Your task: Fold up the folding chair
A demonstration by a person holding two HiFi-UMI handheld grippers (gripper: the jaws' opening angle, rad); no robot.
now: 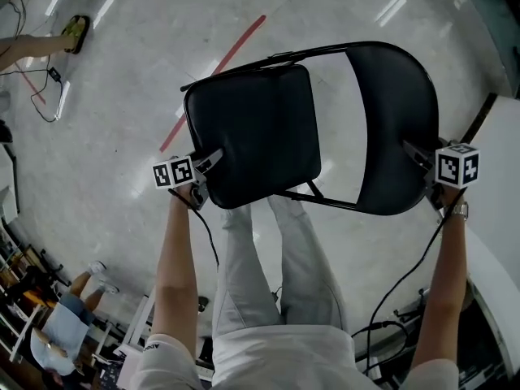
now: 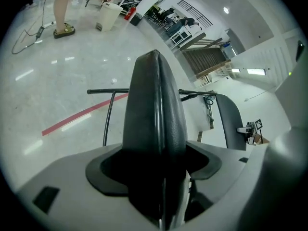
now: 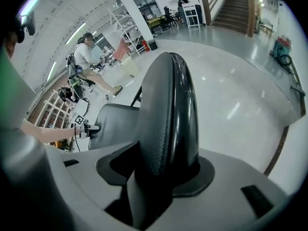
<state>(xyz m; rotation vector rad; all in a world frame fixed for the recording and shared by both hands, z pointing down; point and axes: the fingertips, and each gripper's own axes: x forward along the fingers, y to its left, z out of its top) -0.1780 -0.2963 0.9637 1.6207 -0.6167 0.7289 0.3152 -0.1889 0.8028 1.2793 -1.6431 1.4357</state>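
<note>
Both claws are on the folding chair (image 1: pixel 341 128) right now, which stands on the pale polished floor (image 1: pixel 122 136) directly in front of the person's legs (image 1: pixel 268 258). The left claw (image 1: pixel 205 166) is clenched on the near corner of the black seat (image 1: pixel 252 132). In the left gripper view the padded seat edge (image 2: pixel 155 124) runs straight up between the jaws, which grip it from both sides. Over on the other side, the right claw (image 1: pixel 421 158) is clamped on the outer rim of the backrest (image 1: pixel 398 112), and the right gripper view shows that rounded black rim (image 3: pixel 168 119) wedged tight in its jaws.

The seat is tilted, with the thin black frame tubes (image 1: pixel 321 197) showing between it and the backrest.

Around it, a red line (image 1: pixel 215 75) crosses the floor just behind the chair. A white surface (image 1: pixel 500 210) crowds in close at the right, near the right forearm, and a black cable (image 1: pixel 402 287) hangs down from that gripper. Far left, a foot in a yellow sandal (image 1: pixel 75 31) stands beside loose wires (image 1: pixel 45 88). Another person (image 1: pixel 61 323) sits low at the bottom left, well apart from the chair. A staircase (image 2: pixel 204 64) rises in the background.
</note>
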